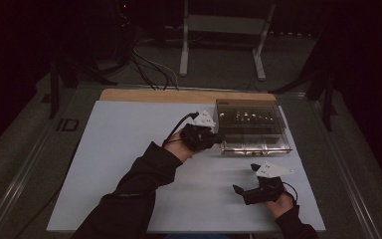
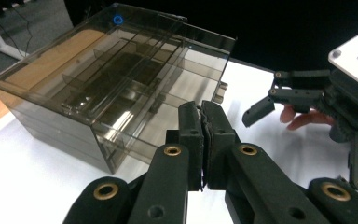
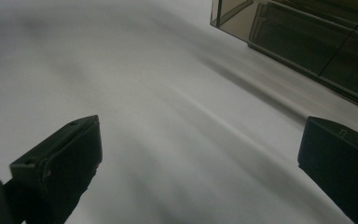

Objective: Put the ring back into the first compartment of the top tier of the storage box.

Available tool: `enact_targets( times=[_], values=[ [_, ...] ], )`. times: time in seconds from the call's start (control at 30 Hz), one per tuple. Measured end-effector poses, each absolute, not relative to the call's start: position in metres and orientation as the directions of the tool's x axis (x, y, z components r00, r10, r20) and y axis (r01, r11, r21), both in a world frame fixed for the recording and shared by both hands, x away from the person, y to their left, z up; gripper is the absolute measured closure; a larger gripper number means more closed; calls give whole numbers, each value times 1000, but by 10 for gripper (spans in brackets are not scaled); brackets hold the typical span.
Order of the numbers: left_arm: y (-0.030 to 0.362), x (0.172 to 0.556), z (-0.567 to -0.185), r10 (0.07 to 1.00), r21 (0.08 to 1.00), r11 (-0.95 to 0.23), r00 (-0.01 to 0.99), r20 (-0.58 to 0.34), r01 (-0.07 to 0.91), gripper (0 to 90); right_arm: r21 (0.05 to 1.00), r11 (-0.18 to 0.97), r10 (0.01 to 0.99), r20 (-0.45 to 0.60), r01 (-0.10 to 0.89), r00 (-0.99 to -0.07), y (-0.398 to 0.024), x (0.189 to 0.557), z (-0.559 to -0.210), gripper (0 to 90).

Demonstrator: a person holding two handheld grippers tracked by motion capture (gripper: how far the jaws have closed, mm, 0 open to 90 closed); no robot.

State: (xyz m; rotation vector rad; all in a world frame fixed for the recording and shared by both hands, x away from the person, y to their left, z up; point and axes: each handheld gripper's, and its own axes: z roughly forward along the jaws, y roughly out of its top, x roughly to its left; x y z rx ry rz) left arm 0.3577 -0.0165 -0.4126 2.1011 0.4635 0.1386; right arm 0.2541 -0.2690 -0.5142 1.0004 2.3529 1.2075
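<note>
Two tongs in play. Left tongs point(image 2: 204, 122) clenched with nothing between them, tips just beside the near left corner of the smoked clear drawer box point(image 1: 251, 127), which sits toward the far right of the white counter point(image 1: 119, 164). Right tongs point(image 3: 200, 163) released, jaws wide apart, over bare counter, nearer the person than the box.

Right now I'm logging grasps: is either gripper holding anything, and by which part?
Nothing is held. The left gripper has its jaws shut together on nothing, beside the clear drawer box. The right gripper has its jaws wide open over the white tabletop.
</note>
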Motion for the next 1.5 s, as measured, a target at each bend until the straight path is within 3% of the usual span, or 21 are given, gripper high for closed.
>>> enact_targets(
  times=[1.07,1.2,1.33,1.5],
  values=[
    [-56,385,-431,420,875,-413,905,-64,253,878,806,400,706,32,436,-708,-270,253,-513,0],
    [-54,385,-433,451,874,-401,889,-74,276,549,807,401,706,30,434,-708,-271,252,-513,0],
    [-47,384,-429,443,878,-372,889,-116,300,436,807,401,706,30,434,-708,-271,252,-513,0],
    [-41,378,-422,441,881,-376,892,-100,285,299,807,403,704,28,431,-709,-270,252,-513,0]
  ],
)
